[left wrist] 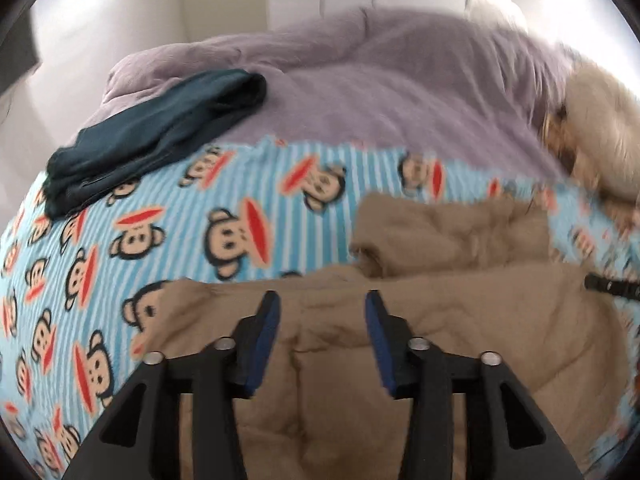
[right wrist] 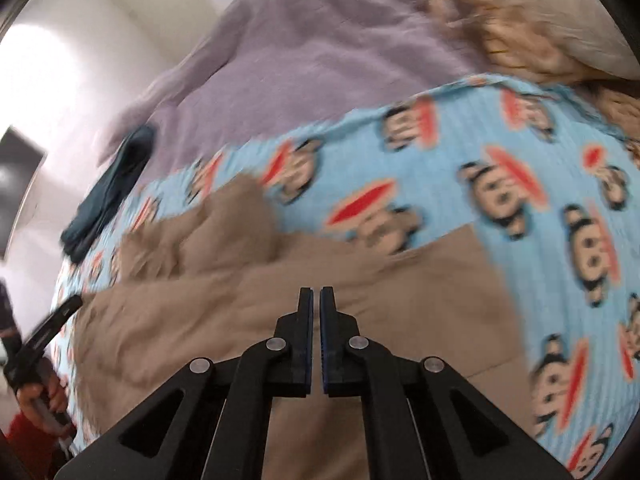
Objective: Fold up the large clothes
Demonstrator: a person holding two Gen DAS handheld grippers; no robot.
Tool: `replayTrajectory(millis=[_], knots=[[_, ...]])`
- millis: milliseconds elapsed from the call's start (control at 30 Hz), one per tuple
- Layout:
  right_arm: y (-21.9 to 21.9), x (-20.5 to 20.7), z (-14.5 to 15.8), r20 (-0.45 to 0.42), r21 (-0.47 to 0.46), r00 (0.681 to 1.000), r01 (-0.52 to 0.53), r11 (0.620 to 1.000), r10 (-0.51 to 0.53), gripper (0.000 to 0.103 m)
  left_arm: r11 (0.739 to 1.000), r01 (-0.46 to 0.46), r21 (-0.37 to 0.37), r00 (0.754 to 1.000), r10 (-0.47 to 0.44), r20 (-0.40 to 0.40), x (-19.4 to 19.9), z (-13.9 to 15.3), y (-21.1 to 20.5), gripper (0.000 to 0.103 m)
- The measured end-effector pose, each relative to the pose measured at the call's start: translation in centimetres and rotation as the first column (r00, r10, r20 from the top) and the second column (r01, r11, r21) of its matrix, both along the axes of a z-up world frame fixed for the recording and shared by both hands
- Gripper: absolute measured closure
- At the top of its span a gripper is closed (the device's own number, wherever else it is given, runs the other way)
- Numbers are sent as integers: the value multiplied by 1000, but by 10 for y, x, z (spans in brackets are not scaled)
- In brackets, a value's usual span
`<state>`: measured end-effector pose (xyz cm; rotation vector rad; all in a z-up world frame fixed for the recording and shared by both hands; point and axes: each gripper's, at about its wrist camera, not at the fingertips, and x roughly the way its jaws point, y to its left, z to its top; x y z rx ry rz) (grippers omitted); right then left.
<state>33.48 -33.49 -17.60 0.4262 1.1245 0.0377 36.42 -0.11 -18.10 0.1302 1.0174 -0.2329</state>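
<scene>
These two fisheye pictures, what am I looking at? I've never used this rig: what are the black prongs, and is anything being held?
There is no robot arm. A person carries a hand-held tool in each hand, and each tool has a camera looking forward along its two fingers.

The left wrist view shows the left tool with its jaws apart and nothing between them. The right wrist view shows the right tool with its jaws shut, seemingly on nothing. At that picture's left edge you can see the person's hand gripping the other tool.

Both hang over a bed. On the monkey-print sheet lies a rumpled tan garment, the one being folded. A dark teal garment lies further back, beside a lilac blanket.
</scene>
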Motion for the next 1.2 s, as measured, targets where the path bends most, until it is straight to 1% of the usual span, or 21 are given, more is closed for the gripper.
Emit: replayTrajectory(millis=[33,67,100,133,200,267,333,400,467,567,633,700,800,1000,1100,1200], knots=[[6,3,-8,-22,-8,1000,-13,1000,13,99,1000,-11,19,1000,11,-23,3,-15,-2,55],[13,7,-22,-54,-27,998,-19,999,17,100,999,-30,10,999,30,-43,8,-30,0,55],[16,12,-38,-64,-24,998,-12,1000,10,100,998,-54,-16,997,53,-50,13,-41,4,54],[15,16,-48,-59,-5,998,2,1000,-2,100,997,-67,-28,997,66,-51,16,-46,4,54],[10,18,-56,-50,27,999,25,999,-23,101,998,-64,-15,997,63,-49,19,-47,1,54],[9,20,-58,-48,33,999,22,999,-20,101,999,-42,5,998,42,-51,20,-48,-2,54],[7,22,-58,-52,43,998,20,999,-17,101,999,-43,2,997,43,-63,21,-45,-1,54],[5,22,-55,-72,51,997,33,998,-29,100,998,-69,-2,994,68,-84,20,-35,2,54],[1,17,-43,-94,42,994,61,997,-57,99,997,-79,-9,993,78,-86,14,-21,6,54],[2,1,-22,-80,36,995,62,997,-59,89,997,-71,-1,995,71,-71,-6,-2,12,54],[4,-9,-9,-63,21,997,54,998,-52,76,998,-68,0,995,68,-71,-18,6,16,54],[4,-22,2,-51,20,997,65,998,-63,72,997,-73,-8,993,72,-88,-31,11,22,54],[2,-45,13,-48,49,995,95,994,-93,72,996,-93,-19,989,90,-116,-52,13,31,54],[9,-86,18,-72,82,991,123,989,-117,71,996,-90,0,984,89,-154,-90,12,35,54],[9,-110,19,-93,106,986,149,983,-139,67,996,-87,-2,981,85,-177,-107,12,35,54],[10,-134,19,-116,132,980,180,975,-165,63,996,-88,-24,974,81,-209,-123,12,34,54]])
